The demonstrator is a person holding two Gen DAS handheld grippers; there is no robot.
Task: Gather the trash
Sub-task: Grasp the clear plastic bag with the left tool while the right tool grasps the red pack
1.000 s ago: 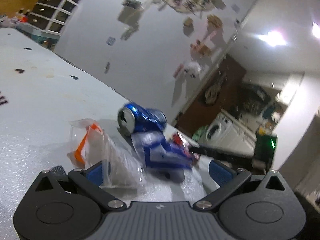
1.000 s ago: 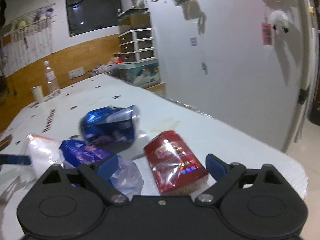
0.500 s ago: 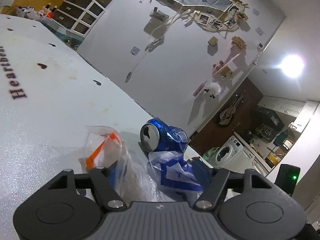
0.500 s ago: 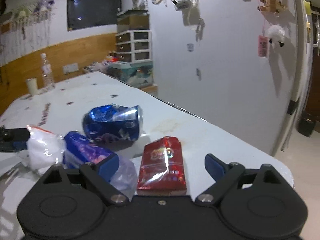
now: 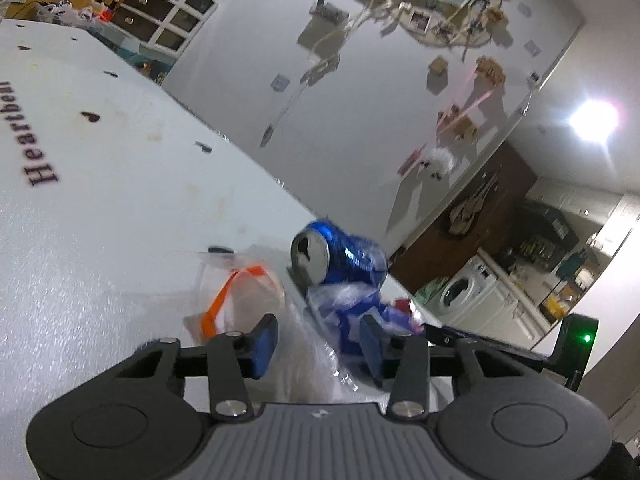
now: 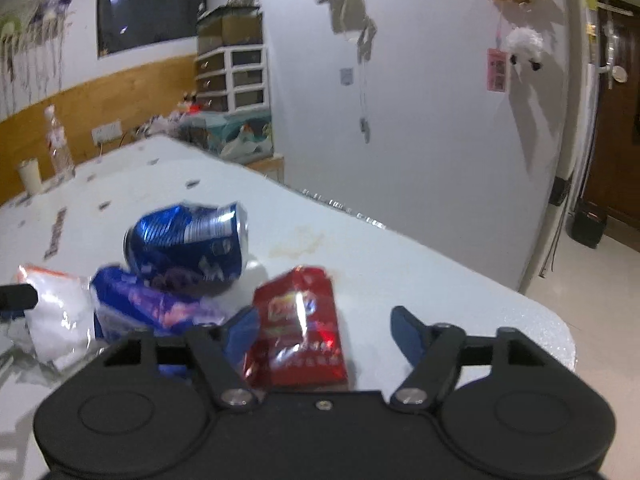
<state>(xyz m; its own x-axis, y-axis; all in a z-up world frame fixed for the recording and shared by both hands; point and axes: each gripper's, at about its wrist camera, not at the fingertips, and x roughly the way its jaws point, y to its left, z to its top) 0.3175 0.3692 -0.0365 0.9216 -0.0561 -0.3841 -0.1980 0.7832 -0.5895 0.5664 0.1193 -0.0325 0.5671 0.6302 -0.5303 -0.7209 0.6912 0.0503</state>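
We are closing the left hand-held gripper (image 5: 316, 344) around the clear plastic bag (image 5: 308, 356) at lower centre, the right hand-held gripper (image 6: 324, 332) around the red snack packet (image 6: 298, 328), neither gripping yet.

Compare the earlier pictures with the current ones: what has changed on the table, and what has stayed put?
Both grippers' jaws have just been closing. The left gripper has narrowed around the clear bag, though contact is unclear. The right gripper has narrowed around the red packet, with a gap still on one side. The blue can, blue wrapper and table stayed as they were.
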